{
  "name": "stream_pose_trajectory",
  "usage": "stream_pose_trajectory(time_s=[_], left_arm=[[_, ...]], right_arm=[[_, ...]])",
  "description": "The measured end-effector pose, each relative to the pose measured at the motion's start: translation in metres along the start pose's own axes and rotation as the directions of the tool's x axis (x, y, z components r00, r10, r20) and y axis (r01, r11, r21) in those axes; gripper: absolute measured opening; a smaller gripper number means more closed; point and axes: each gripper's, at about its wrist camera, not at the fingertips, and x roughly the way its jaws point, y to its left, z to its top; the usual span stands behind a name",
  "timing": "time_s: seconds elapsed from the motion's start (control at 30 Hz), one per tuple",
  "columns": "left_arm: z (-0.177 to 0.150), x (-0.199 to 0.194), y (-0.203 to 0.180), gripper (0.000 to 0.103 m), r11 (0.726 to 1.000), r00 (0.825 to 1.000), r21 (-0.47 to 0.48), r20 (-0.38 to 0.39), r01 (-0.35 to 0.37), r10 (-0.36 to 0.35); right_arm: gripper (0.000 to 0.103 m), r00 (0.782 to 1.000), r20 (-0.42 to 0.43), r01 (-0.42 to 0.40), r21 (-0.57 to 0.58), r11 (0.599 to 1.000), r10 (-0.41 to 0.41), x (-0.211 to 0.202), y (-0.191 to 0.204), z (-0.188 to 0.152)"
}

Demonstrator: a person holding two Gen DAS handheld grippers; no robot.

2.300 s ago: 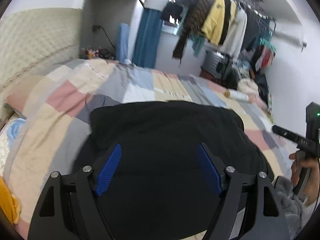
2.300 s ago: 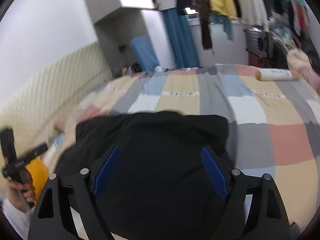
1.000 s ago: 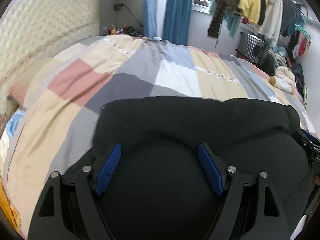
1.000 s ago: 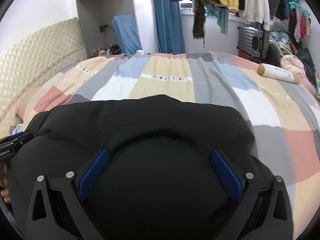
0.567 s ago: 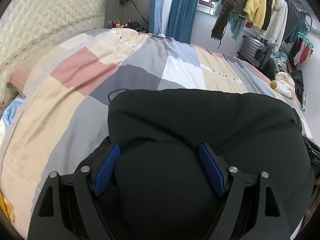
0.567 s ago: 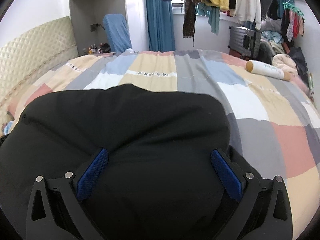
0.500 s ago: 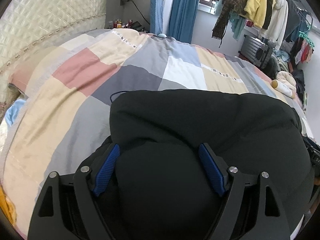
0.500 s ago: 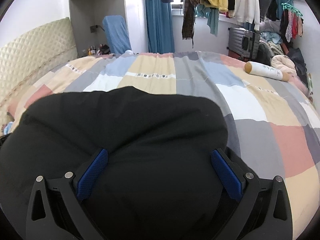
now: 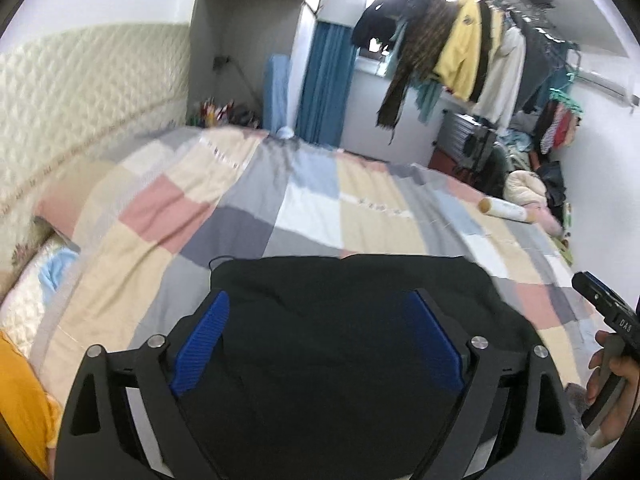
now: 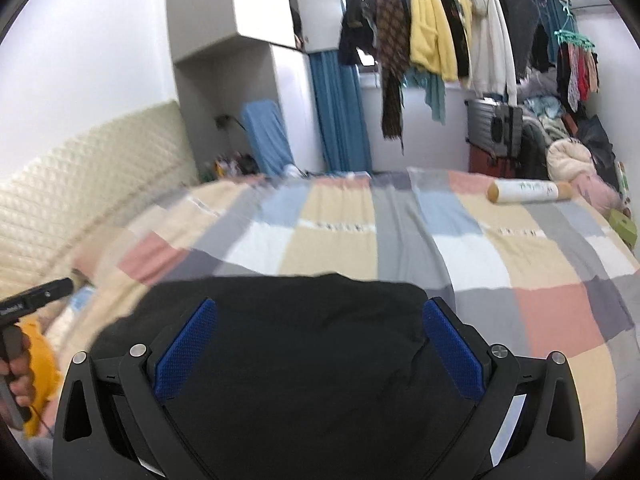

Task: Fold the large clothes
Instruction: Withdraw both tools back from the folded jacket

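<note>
A black garment lies folded in a compact block on the patchwork bedcover, near the bed's front edge. My left gripper hovers above its left part; the jaws are opening, and the cloth lies below them with no pad pressing on it. In the right wrist view the same garment lies under my right gripper, whose blue pads stand wide apart and hold nothing. A hand on the right handle shows at the left view's right edge.
A white roll lies on the bed's far right side. Yellow cloth sits at the near left edge of the bed. A quilted headboard runs along the left, and hung clothes fill the far wall.
Both grippers have risen and drawn back from the black garment, which bulged between the fingers before and now lies lower and smaller on the bed. The left jaws stand wider.
</note>
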Motion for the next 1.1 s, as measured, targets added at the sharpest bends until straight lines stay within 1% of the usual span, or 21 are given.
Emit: stream_pose_trajectory(time_s=[0.13,0.17,0.27,0.33,0.5,0.6,0.67,0.83,1.0,1.1], left_arm=[[0.002,-0.049,-0.021,0.093,0.999,0.999,0.032,0.033,0.011,-0.012],[0.001,-0.061,-0.026,0.095,0.999,0.999,0.043,0.042,0.014,-0.016],[-0.004,-0.098,-0.038,0.1,0.998,0.996,0.06,0.081,0.026,-0.03],[-0.008,-0.118,-0.045,0.102,0.996,0.994,0.08,0.101,0.032,-0.04],[-0.02,-0.158,-0.06,0.103,0.993,0.984,0.111,0.169,0.029,-0.048],[-0.029,-0.174,-0.067,0.103,0.991,0.98,0.118,0.182,0.062,-0.082],[-0.035,-0.184,-0.07,0.103,0.99,0.974,0.118,0.203,0.076,-0.099],[-0.053,-0.205,-0.079,0.103,0.988,0.966,0.141,0.239,0.065,-0.097],[-0.071,-0.213,-0.08,0.103,0.99,0.965,0.127,0.247,0.054,-0.084],[-0.082,-0.211,-0.077,0.103,0.992,0.969,0.109,0.228,0.07,-0.094]], right_arm=[[0.103,0.998,0.052,-0.024,-0.022,0.999,0.025,-0.051,0.016,0.01],[0.103,0.997,0.076,-0.028,-0.028,0.999,0.03,-0.069,0.021,0.013],[0.103,0.992,0.115,-0.049,-0.037,0.998,0.053,-0.104,0.029,0.017],[0.103,0.988,0.136,-0.062,-0.042,0.997,0.067,-0.125,0.035,0.018],[0.103,0.977,0.189,-0.087,-0.092,0.992,0.103,-0.176,0.054,0.014],[0.103,0.967,0.226,-0.094,-0.102,0.99,0.115,-0.2,0.062,0.008],[0.103,0.962,0.241,-0.109,-0.101,0.989,0.131,-0.211,0.065,0.003],[0.103,0.958,0.245,-0.121,-0.115,0.986,0.146,-0.224,0.078,-0.017],[0.103,0.958,0.239,-0.138,-0.112,0.984,0.161,-0.228,0.085,-0.038],[0.103,0.96,0.234,-0.132,-0.097,0.986,0.151,-0.229,0.087,-0.052]])
